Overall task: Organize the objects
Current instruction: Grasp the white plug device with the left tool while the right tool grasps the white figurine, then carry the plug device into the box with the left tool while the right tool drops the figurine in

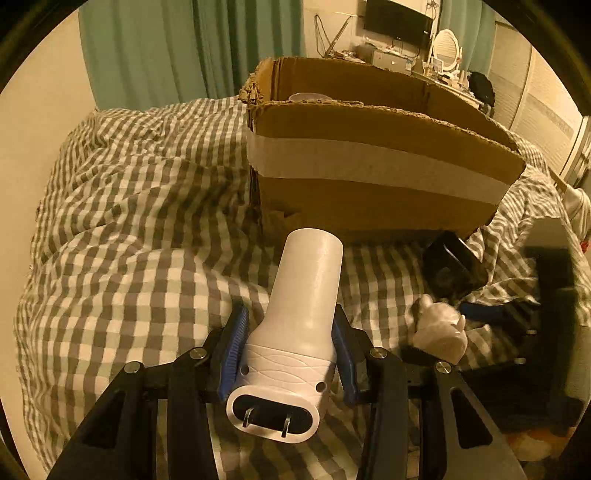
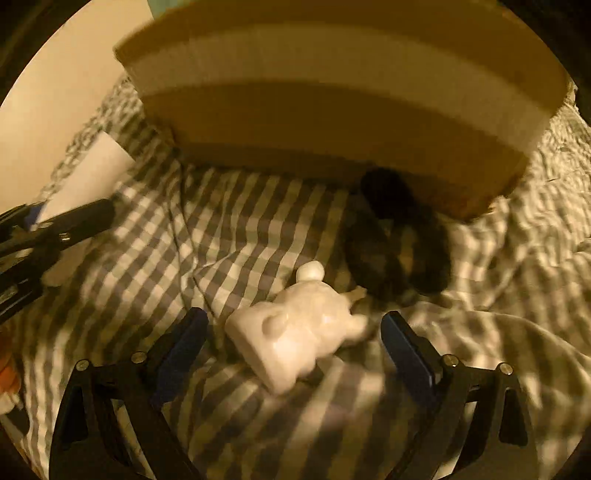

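Observation:
My left gripper (image 1: pixel 290 328) is shut on a white plug-in device (image 1: pixel 304 295), a cylinder with two metal prongs at its near end. It is held above the checked bedspread, in front of the open cardboard box (image 1: pixel 369 206). My right gripper (image 2: pixel 293 332) is open, its blue pads either side of a white animal figurine (image 2: pixel 299 328) lying on the bedspread. The figurine also shows in the left wrist view (image 1: pixel 439 332). A black object (image 2: pixel 399 243) lies just beyond the figurine, by the box (image 2: pixel 332 122).
The checked bedspread (image 1: pixel 129 221) is rumpled with raised folds at the left. Green curtains (image 1: pixel 166 51) hang behind the bed. A desk with a monitor (image 1: pixel 399 22) and a mirror stands at the back right. The left gripper (image 2: pixel 55 229) shows at the right wrist view's left edge.

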The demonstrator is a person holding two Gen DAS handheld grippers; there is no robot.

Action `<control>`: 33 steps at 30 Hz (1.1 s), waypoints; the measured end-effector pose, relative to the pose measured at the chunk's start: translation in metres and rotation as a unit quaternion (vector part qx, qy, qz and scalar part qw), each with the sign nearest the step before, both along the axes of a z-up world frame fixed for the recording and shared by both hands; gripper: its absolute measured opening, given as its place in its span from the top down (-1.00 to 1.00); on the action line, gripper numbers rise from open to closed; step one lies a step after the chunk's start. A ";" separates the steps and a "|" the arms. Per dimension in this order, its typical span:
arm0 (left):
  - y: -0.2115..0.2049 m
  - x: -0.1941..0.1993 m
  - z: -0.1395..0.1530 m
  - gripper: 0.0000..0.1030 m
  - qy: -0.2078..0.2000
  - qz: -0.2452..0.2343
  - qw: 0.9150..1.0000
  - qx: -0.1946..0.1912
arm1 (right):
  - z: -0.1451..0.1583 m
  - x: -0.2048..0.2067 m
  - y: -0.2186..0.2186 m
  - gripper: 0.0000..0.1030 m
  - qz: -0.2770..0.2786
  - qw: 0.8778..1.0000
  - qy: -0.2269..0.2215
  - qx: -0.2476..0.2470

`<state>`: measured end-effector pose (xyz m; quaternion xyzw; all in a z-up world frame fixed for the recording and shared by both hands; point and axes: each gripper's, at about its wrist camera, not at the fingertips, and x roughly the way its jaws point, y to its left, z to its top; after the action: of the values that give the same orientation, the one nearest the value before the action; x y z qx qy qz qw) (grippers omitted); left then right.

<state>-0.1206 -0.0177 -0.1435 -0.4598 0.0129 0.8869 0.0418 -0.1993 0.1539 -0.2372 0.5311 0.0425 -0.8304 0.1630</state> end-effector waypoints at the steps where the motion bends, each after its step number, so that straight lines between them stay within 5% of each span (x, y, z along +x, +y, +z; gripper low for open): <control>1: 0.000 0.000 0.000 0.13 0.001 -0.001 1.000 0.002 | -0.004 -0.002 -0.003 -0.74 0.002 1.000 -0.004 0.007; 4: 0.000 0.001 0.000 0.13 0.002 -0.004 1.000 0.004 | -0.013 -0.003 -0.007 -0.60 0.003 0.999 -0.012 0.032; 11: -0.001 0.005 0.004 0.13 0.014 0.002 1.000 0.020 | 0.005 0.015 0.004 -0.59 -0.004 1.000 0.013 0.001; 25: 0.021 0.025 0.050 0.13 0.050 -0.036 0.998 0.029 | 0.109 0.067 0.020 -0.59 0.010 0.993 0.117 0.012; 33: 0.026 0.009 0.115 0.13 0.094 -0.057 0.993 0.034 | 0.179 0.054 0.041 -0.59 0.001 0.985 0.170 0.014</control>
<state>-0.1112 0.0086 -0.0289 -0.3708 0.0129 0.9225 0.1063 -0.1455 0.1945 -0.0578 0.3840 0.0818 -0.9080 0.1466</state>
